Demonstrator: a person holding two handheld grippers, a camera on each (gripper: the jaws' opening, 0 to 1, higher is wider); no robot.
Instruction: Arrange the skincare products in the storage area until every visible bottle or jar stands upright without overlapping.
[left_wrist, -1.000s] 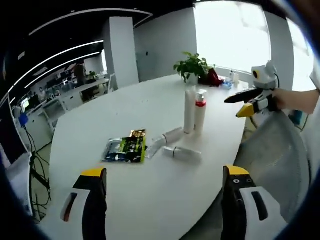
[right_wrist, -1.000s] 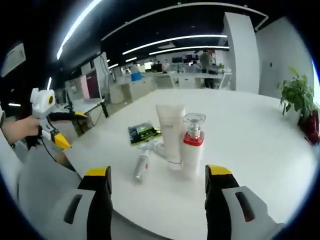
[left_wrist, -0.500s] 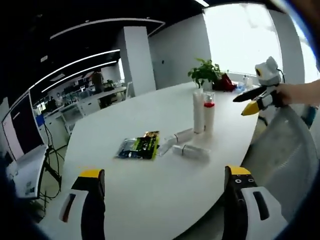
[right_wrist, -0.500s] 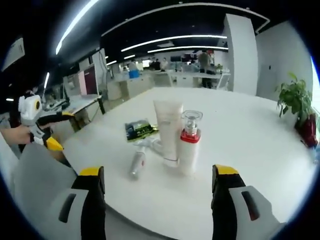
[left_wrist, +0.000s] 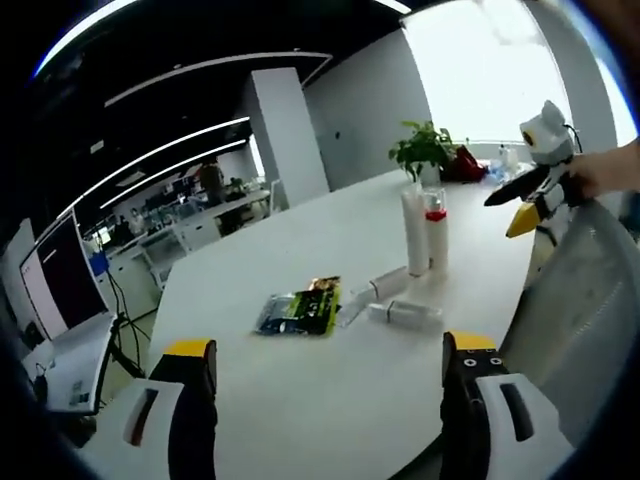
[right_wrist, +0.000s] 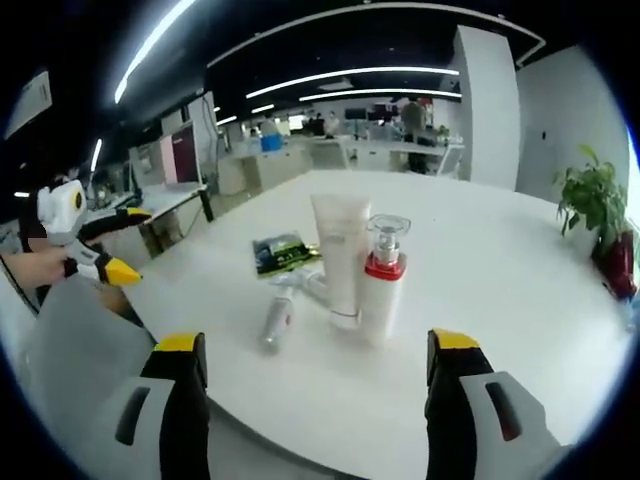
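Since a second ago both cameras have drawn back from the white oval table (left_wrist: 300, 400); none of the products has shifted. Left gripper (left_wrist: 325, 415): jaws spread, empty, short of the near edge. Right gripper (right_wrist: 315, 405): jaws spread, empty, also off the table edge. Standing, touching side by side near the table's middle: one white squeeze tube (right_wrist: 340, 255), matte, tapered, set on its cap; one white pump bottle (right_wrist: 382, 290), red collar, clear faceted cap. Lying flat just beside them, as I judge it: two small white cylindrical bottles (left_wrist: 405, 314) (left_wrist: 378, 287), glossy. Beside those, one flat foil sachet pack (left_wrist: 298, 311), green and black. Task about half done, I reckon: two upright, two to raise.
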